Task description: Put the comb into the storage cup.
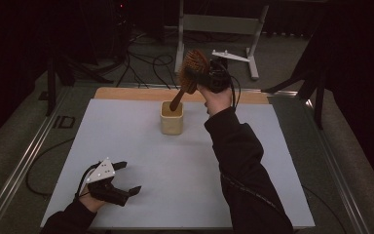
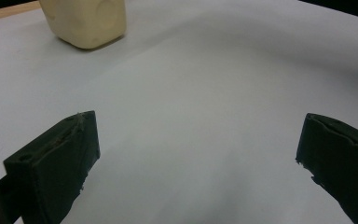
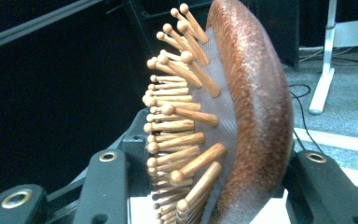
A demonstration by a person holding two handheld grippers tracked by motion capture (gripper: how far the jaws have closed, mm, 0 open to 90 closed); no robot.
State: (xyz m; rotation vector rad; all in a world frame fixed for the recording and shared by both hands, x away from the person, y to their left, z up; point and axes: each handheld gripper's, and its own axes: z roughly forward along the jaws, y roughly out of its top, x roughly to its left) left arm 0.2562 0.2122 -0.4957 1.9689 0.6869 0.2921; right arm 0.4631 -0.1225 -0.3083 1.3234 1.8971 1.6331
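A: What does the right hand-held gripper (image 1: 198, 78) hold?

B: A wooden hairbrush (image 1: 191, 68). The jaws are clamped on its head: in the right gripper view the hairbrush (image 3: 242, 116) stands between them, wooden pins to one side, rounded brown back to the other.

A: Where is the brush relative to the cup?

B: In the high view the head is raised above the far part of the worktop (image 1: 141, 161). The handle slants down towards the cream square cup (image 1: 171, 118), its tip at the cup's mouth; whether it reaches inside cannot be told.

A: And the left hand-held gripper (image 1: 129, 178)?

B: It rests low at the near left corner of the worktop, jaws spread wide with nothing between them. The left gripper view shows bare white worktop (image 2: 200, 93) between the two black jaws, and the cup (image 2: 86, 21) well apart at the top left.
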